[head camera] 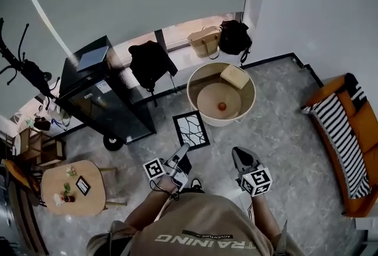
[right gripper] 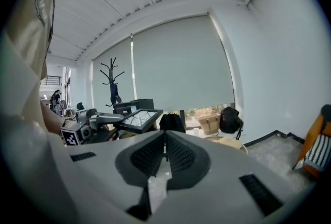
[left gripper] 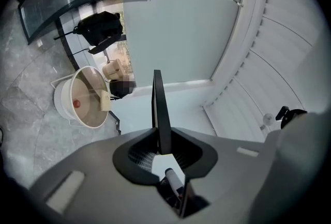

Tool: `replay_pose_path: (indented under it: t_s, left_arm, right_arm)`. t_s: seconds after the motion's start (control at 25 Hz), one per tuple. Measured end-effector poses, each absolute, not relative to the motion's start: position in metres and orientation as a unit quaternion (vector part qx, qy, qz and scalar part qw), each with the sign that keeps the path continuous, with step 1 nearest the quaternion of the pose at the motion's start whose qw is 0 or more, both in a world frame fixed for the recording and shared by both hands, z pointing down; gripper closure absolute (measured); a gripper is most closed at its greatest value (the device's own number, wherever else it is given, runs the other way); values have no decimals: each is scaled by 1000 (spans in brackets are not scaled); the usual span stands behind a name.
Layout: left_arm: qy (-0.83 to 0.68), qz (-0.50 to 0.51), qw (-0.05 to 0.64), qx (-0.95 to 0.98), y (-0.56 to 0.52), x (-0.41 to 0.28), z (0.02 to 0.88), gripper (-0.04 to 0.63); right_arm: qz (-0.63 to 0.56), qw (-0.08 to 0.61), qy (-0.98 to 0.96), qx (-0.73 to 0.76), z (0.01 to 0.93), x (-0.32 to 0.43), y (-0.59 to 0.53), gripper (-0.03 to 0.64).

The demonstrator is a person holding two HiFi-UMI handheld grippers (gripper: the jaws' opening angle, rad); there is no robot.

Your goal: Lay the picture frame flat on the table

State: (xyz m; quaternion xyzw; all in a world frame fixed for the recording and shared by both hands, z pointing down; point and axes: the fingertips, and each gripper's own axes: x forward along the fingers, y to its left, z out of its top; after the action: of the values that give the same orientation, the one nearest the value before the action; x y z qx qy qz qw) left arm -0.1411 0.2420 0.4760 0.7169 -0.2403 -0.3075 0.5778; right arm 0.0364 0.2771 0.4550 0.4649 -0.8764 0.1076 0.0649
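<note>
Head view, from above: carrying step, by the look of it, with nothing set down yet. Low round wooden counter off at lower left, well apart from both hands, a few small things on top and some bare wood beside them. Picture frame up in the air over the grey floor, out in front of the body, gripped at its near edge by the left gripper.

Next move, most likely: turn toward that counter, bring the frame over the bare wood, lower it face up with the back fully down, then ease off. Probably little tilting needed, being already close to level in the right gripper view.

Black, thin-rimmed rectangle around a white picture crossed by dark branching lines; edge-on in the left gripper view, a slim dark blade. Fingers of the left gripper narrow, clamped on that edge. Right gripper just beside, tips pressed together on nothing.
</note>
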Motion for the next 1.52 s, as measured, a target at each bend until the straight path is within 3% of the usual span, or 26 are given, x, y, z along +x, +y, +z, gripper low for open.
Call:
replay_pose_path:
  t_s: [0.52,1.52]
  left_arm:
    - [-221,-294,622,691,156,-150,511,520]
    - [-328,-305,628,636,-44,-59,545,520]
  right_arm:
    - [139,103,-855,490,491,14,204,606]
    - [130,128,-889,420,519,107,-17,606]
